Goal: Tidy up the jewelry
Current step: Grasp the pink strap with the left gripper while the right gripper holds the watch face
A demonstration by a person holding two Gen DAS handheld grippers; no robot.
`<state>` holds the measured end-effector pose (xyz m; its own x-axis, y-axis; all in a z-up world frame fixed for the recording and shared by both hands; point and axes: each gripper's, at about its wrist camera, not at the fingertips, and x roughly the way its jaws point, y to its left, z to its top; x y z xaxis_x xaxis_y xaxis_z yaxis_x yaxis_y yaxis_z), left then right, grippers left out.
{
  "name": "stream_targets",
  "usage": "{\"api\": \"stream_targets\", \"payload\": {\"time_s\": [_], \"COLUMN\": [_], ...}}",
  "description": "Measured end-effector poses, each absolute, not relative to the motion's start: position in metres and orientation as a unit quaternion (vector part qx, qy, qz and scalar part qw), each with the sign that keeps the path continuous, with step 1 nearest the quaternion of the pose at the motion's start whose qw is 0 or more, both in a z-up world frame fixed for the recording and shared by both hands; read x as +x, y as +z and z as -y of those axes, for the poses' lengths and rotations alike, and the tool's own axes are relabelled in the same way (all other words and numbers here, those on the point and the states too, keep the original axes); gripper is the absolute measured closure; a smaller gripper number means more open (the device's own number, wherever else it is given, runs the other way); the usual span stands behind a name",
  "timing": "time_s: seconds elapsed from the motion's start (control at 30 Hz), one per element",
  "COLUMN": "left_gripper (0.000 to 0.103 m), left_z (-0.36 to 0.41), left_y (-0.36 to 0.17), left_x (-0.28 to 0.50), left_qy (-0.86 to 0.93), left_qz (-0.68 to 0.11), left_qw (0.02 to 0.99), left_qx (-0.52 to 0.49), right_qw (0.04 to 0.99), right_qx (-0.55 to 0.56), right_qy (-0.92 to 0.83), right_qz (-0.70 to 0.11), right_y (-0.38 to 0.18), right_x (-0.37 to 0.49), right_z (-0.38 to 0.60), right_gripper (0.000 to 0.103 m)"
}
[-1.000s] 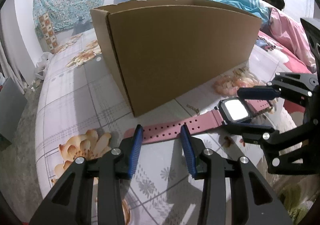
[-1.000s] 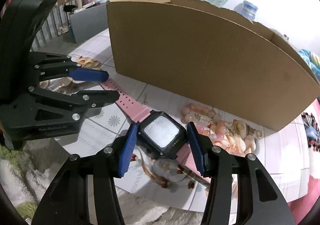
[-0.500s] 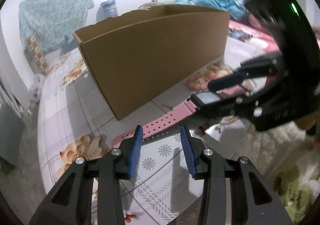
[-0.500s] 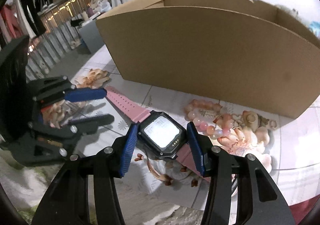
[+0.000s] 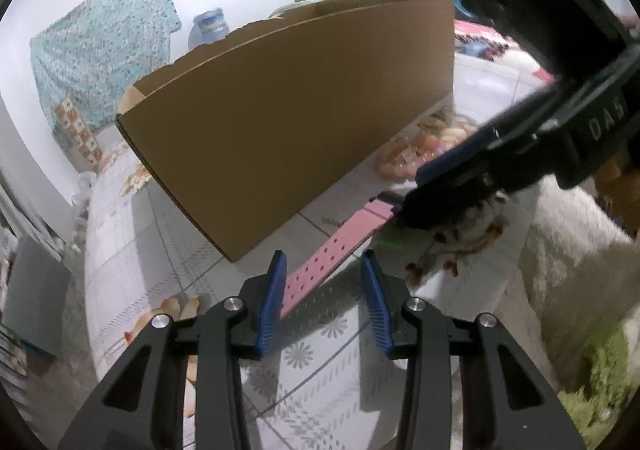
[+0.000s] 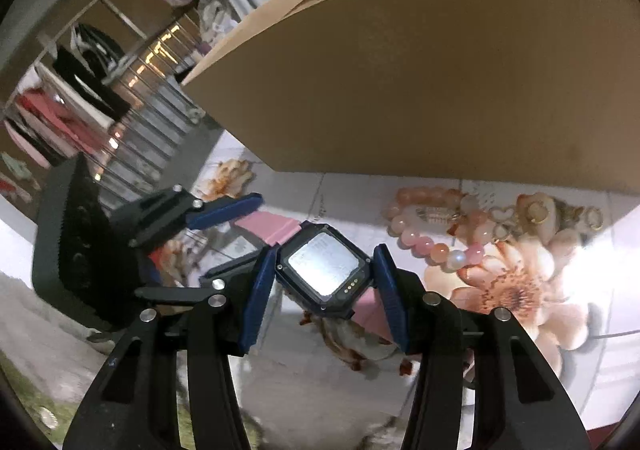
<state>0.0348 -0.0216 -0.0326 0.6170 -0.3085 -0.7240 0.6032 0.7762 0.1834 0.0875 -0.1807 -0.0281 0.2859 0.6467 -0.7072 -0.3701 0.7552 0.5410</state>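
Note:
A digital watch (image 6: 324,270) with a dark square case and a pink strap (image 5: 320,266) is over the flowered cloth. My right gripper (image 6: 324,282) is shut on the watch case, one blue pad on each side. In the left wrist view the right gripper (image 5: 416,190) covers the case. My left gripper (image 5: 324,290) is closing around the free end of the strap; the strap lies against the left pad and a gap shows at the right pad. The left gripper (image 6: 236,238) also appears at the left of the right wrist view, its fingers above and below the strap.
A big open cardboard box (image 5: 300,130) stands just behind the watch. A pink bead bracelet (image 6: 424,238) and several small gold and shell pieces (image 6: 540,214) lie on the cloth before the box wall. A fluffy white rug (image 5: 560,250) is at the right.
The strap end, earlier just beyond my left fingertips, now lies between them, and those jaws have narrowed. The right gripper has rolled and moved closer with the watch in its grip.

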Motion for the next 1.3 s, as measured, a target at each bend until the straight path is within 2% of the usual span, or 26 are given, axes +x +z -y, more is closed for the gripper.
{"api": "stream_targets", "payload": {"time_s": [0.03,0.1,0.23,0.47,0.63,0.87,1.0,1.23,1.3], "left_gripper": [0.086,0.09,0.092,0.093,0.093,0.093,0.093,0.094,0.094], "left_z": [0.021,0.018,0.014,0.013,0.013,0.015,0.016,0.008,0.004], "left_y": [-0.032,-0.03,-0.027,-0.028,-0.029,-0.029,-0.03,-0.029,-0.029], "left_x": [0.037,0.042,0.052,0.052,0.053,0.053,0.056,0.063,0.066], "left_qy": [-0.261,-0.269,-0.283,-0.289,-0.289,-0.29,-0.295,-0.315,-0.324], "left_qz": [-0.355,-0.367,-0.392,-0.405,-0.405,-0.408,-0.41,-0.423,-0.428], "left_qw": [0.874,0.872,0.863,0.856,0.855,0.853,0.851,0.842,0.837], "left_qx": [0.203,0.18,0.144,0.139,0.146,0.149,0.145,0.117,0.103], "right_qw": [0.79,0.792,0.804,0.835,0.852,0.866,0.869,0.878,0.879], "right_qx": [0.141,0.149,0.157,0.111,0.039,-0.09,-0.116,-0.122,-0.135], "right_qy": [0.322,0.317,0.314,0.274,0.253,0.217,0.223,0.23,0.229], "right_qz": [-0.503,-0.5,-0.48,-0.463,-0.458,-0.441,-0.426,-0.402,-0.396], "right_y": [-0.028,-0.027,-0.02,-0.017,-0.016,-0.018,-0.014,-0.01,-0.011], "right_x": [0.088,0.085,0.073,0.054,0.046,0.037,0.031,0.031,0.034], "right_z": [0.183,0.187,0.201,0.205,0.195,0.168,0.158,0.156,0.152], "right_gripper": [0.056,0.055,0.051,0.05,0.066,0.073,0.069,0.051,0.051]}}
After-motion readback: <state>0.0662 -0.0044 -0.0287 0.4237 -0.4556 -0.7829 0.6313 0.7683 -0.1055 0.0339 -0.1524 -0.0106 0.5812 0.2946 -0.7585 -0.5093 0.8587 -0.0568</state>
